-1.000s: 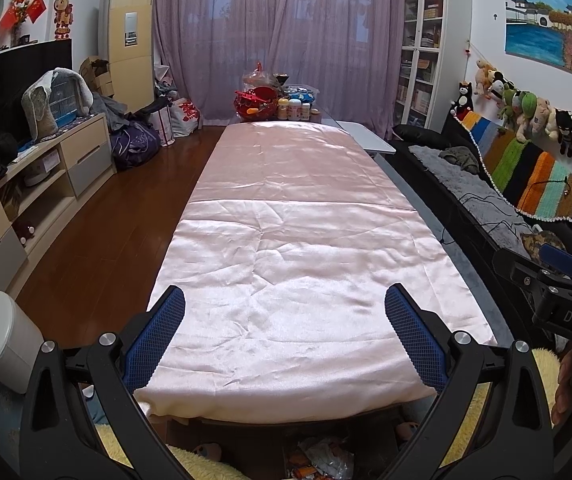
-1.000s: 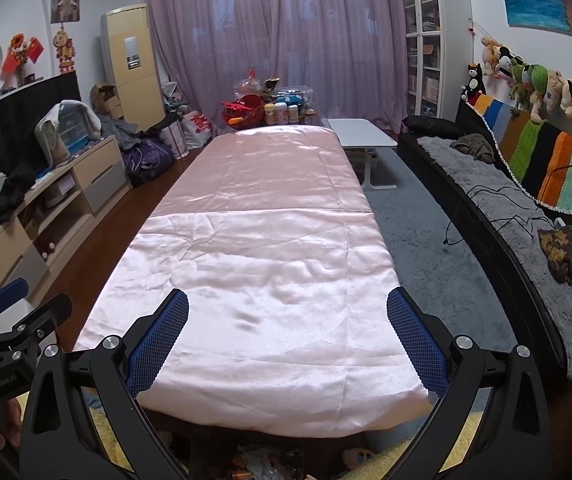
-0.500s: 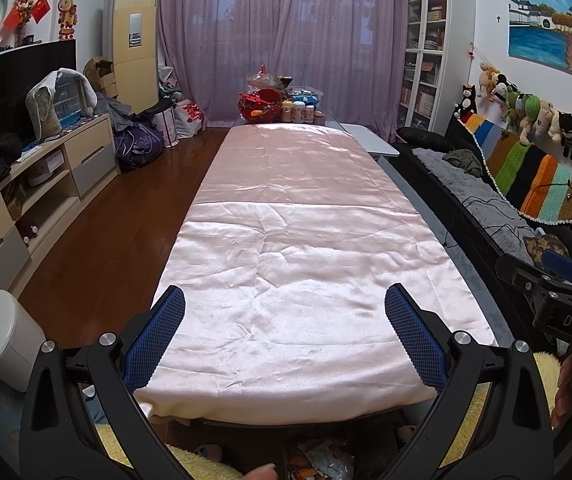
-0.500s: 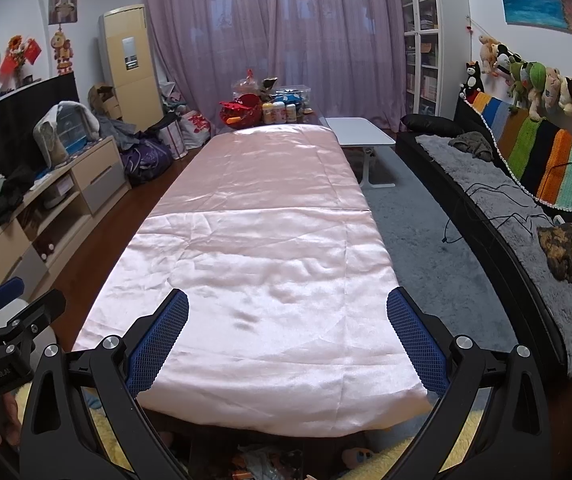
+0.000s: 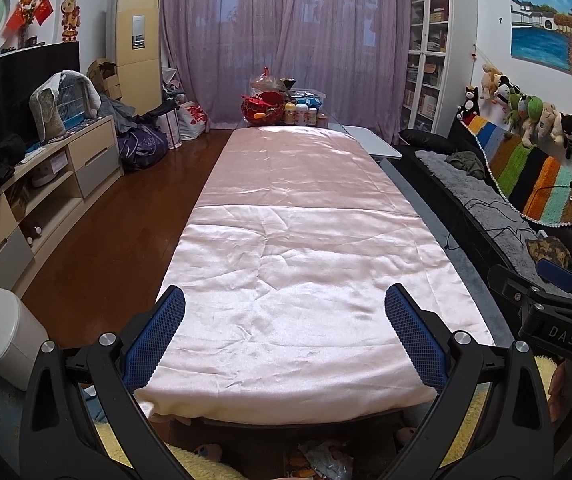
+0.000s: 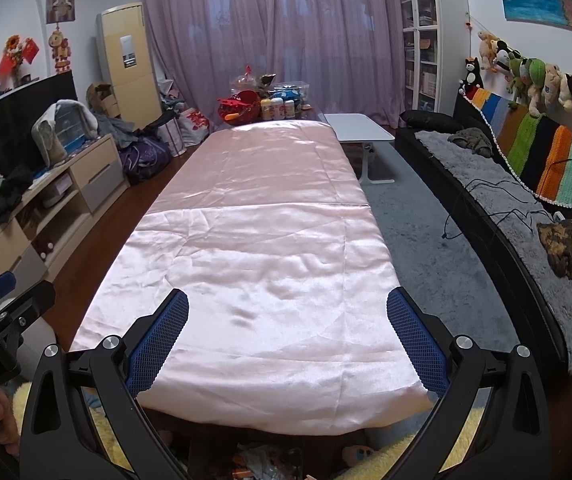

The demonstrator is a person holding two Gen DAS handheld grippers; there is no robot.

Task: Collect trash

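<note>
A long table under a pink satin cloth (image 5: 286, 260) fills both views; it also shows in the right wrist view (image 6: 254, 248). My left gripper (image 5: 285, 336) is open and empty over the near end of the cloth. My right gripper (image 6: 287, 340) is open and empty beside it, and its body shows at the right edge of the left wrist view (image 5: 554, 320). Crumpled wrappers (image 5: 322, 460) lie on the floor below the near table edge, also in the right wrist view (image 6: 262, 462). A white round bin (image 5: 4, 336) stands on the floor at the left.
Jars, bottles and a red basket (image 5: 266, 108) crowd the table's far end. A TV cabinet (image 5: 46, 184) runs along the left wall. A black sofa with grey throw (image 6: 506, 220) lies to the right, with a small white table (image 6: 360, 128) and grey rug (image 6: 426, 240).
Both views have tilted up slightly and drawn back a little. The grippers stay open and empty.
</note>
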